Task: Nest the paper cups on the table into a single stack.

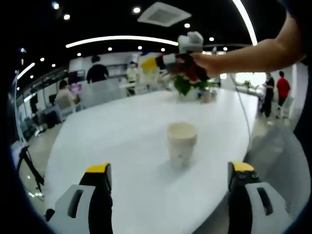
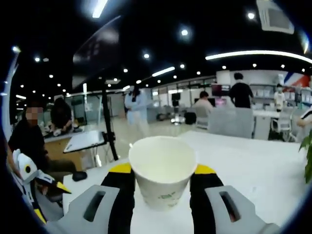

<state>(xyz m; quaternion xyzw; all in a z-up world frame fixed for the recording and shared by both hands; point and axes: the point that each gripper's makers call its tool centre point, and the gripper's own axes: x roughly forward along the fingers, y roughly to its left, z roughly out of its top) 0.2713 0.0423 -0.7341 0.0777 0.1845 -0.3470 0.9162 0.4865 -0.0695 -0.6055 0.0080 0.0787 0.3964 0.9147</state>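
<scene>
A white paper cup point(image 1: 182, 140) stands upright on the white table point(image 1: 122, 131), just ahead of my left gripper point(image 1: 169, 168). Its yellow-tipped jaws are spread wide open, one on each side of the cup and not touching it. Farther back, a person's hand holds my right gripper point(image 1: 168, 61) raised above the table. In the right gripper view, my right gripper point(image 2: 163, 170) is shut on a second paper cup point(image 2: 162, 165), held upright with its mouth open, above the table point(image 2: 253, 165). My left gripper point(image 2: 34, 183) shows low at the left.
A potted green plant point(image 1: 187, 85) stands at the far end of the table. The table's edge runs along the left and right. A tripod point(image 2: 107, 126) stands on the floor beyond it, with desks, chairs and several people behind.
</scene>
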